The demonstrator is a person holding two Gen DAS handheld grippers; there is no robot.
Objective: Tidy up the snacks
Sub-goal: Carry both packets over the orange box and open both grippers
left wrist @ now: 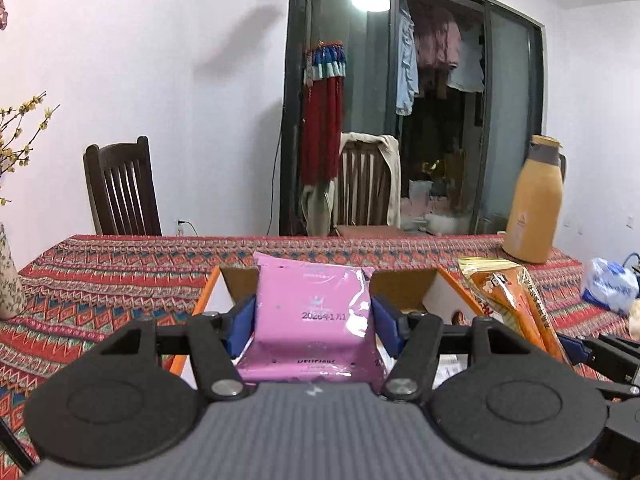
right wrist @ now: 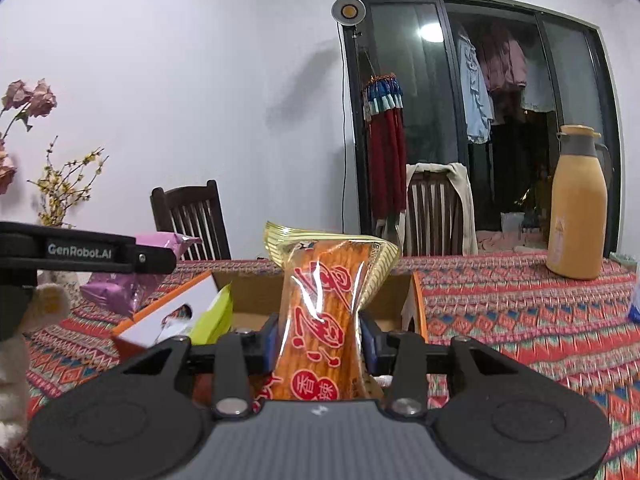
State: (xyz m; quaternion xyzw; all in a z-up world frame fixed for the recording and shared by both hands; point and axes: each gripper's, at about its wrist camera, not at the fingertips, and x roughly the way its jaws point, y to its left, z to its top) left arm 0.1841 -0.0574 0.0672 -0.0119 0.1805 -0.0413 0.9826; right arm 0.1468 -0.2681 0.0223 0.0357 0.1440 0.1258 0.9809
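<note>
My left gripper (left wrist: 314, 322) is shut on a pink snack packet (left wrist: 316, 320), held upright over an open cardboard box (left wrist: 404, 286) with orange-edged flaps. My right gripper (right wrist: 318, 338) is shut on an orange snack pack (right wrist: 320, 320) with red characters and a gold striped top, also raised in front of the box (right wrist: 248, 292). In the left wrist view the orange pack (left wrist: 516, 300) shows at the right. In the right wrist view the left gripper (right wrist: 156, 258) and its pink packet (right wrist: 116, 288) show at the left. A green packet (right wrist: 214, 318) sticks out of the box.
The table carries a red patterned cloth (left wrist: 120, 272). A tan thermos jug (left wrist: 532, 208) stands at the back right, and a blue-white plastic bag (left wrist: 610, 286) lies at the far right. A flower vase (left wrist: 10, 280) stands at the left. Two wooden chairs (left wrist: 120, 188) stand behind the table.
</note>
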